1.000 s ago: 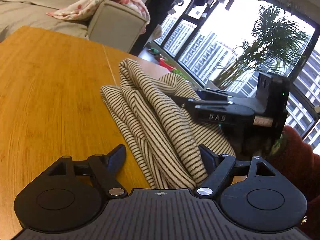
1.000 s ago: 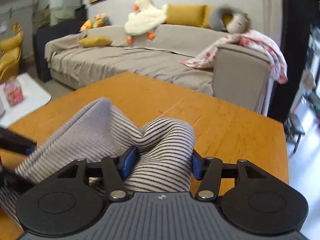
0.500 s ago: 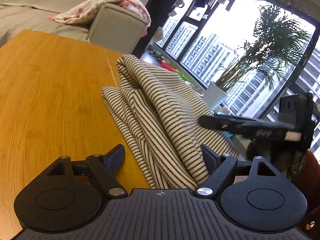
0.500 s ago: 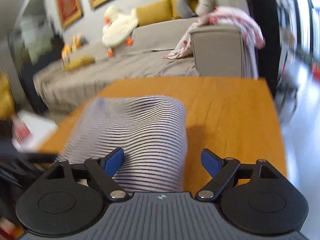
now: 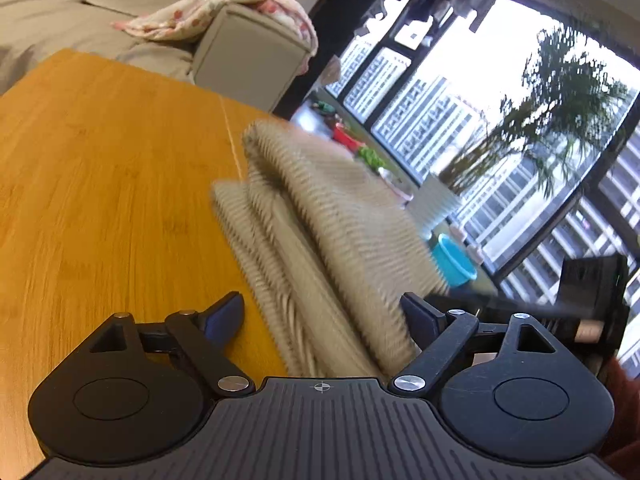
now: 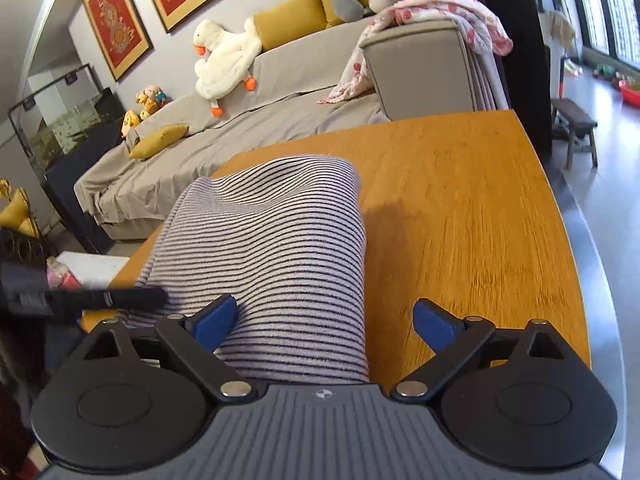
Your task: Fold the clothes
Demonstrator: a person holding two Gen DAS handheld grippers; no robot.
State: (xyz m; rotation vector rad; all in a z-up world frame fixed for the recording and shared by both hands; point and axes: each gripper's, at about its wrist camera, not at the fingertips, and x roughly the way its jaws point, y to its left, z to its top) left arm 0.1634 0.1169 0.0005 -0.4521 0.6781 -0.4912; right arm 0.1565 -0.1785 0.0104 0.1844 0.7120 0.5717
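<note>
Left wrist view first: left gripper (image 5: pixel 322 312) spread wide, jaws just opened a touch further, striped garment (image 5: pixel 320 220) running up between them. Left pad well clear over bare wood; right pad hard against the cloth's edge, though with this much motion blur, contact or mere overlap is hard to call. No clamp either way. Garment bunched in long ridges on the wooden table (image 5: pixel 100 180), near its window-side edge. Right gripper (image 5: pixel 520 308) edging in low from the right, dark and smeared. Looks like a release after laying a fold, judging by the slack heap.

Over to the right wrist view: right gripper (image 6: pixel 324 320) with jaws far apart, just opened wide. Striped garment (image 6: pixel 280 248) lying flat between them as a neat folded band. Left pad at the cloth's side, right pad over bare wooden table (image 6: pixel 480 200), nothing pinched. Left gripper (image 6: pixel 100 300) poking in from the left, its tip at the cloth's edge.

No containers on the table in either view.
</note>
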